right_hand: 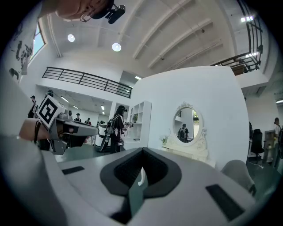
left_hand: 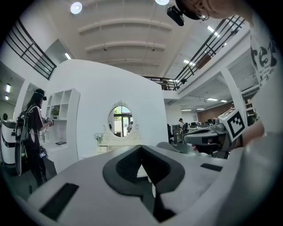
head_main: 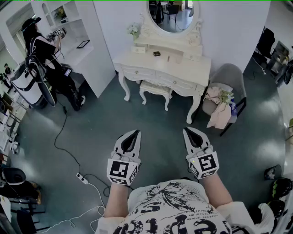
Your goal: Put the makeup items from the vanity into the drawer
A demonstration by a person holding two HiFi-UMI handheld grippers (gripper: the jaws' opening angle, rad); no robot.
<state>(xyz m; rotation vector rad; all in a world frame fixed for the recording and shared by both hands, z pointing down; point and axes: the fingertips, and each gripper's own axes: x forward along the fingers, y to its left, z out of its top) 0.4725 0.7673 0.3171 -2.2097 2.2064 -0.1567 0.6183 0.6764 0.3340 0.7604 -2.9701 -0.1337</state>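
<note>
The makeup items [head_main: 156, 53] sit on top of the white bench [head_main: 137, 60], below its oval mirror [head_main: 173, 13] and near the back edge. One is a small dark piece, with a few pale pieces beside it. They are too small in the head view to tell which way any of them points or where its long axis runs. The bench itself lies with its long side running across the view, a little skewed. Its drawers [head_main: 176, 81] are closed and face the person, and a stool [head_main: 155, 88] is tucked under the middle.

A wide stretch of floor [head_main: 105, 114] lies between the bench and the person, so nothing is within reach yet. The left gripper [head_main: 135, 134] and the right gripper [head_main: 187, 131] are held level side by side and aimed toward the bench, most likely a carrying pose for the walk up. The left fingers [left_hand: 126, 165] are pressed together with nothing between them, and the right fingers [right_hand: 121, 172] are likewise closed and empty. The approach and opening a drawer probably come first.
</note>
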